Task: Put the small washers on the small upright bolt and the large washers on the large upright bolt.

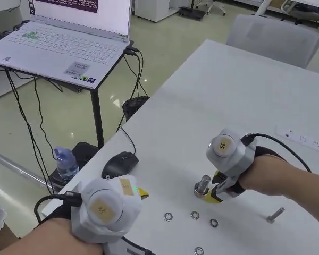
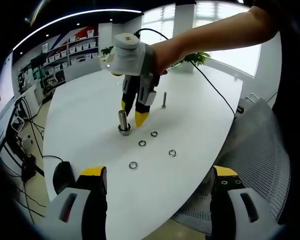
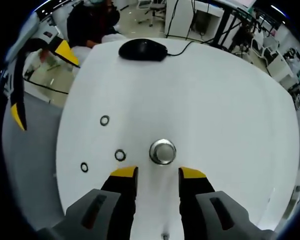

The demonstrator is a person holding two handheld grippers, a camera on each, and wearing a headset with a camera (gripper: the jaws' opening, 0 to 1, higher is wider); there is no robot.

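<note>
The large bolt [image 1: 202,186] [image 2: 123,121] [image 3: 162,151] stands upright on the white table [image 1: 228,95]. My right gripper [image 1: 213,191] [image 2: 132,112] [image 3: 158,173] hovers right beside it, open, with nothing between its yellow-tipped fingers. The small bolt [image 1: 275,214] [image 2: 164,99] stands farther right. Several small washers [image 1: 195,214] [image 2: 142,143] [image 3: 120,155] lie loose on the table in front of the large bolt. My left gripper [image 1: 138,196] [image 2: 157,175] is held back at the near table edge, jaws wide open and empty.
A black mouse [image 1: 119,164] [image 3: 142,49] with its cable lies at the table's left edge. A laptop [image 1: 58,42] sits on a stand to the left, a water bottle [image 1: 66,162] on the floor below. A power strip [image 1: 305,139] lies far right, a grey chair [image 1: 274,32] behind.
</note>
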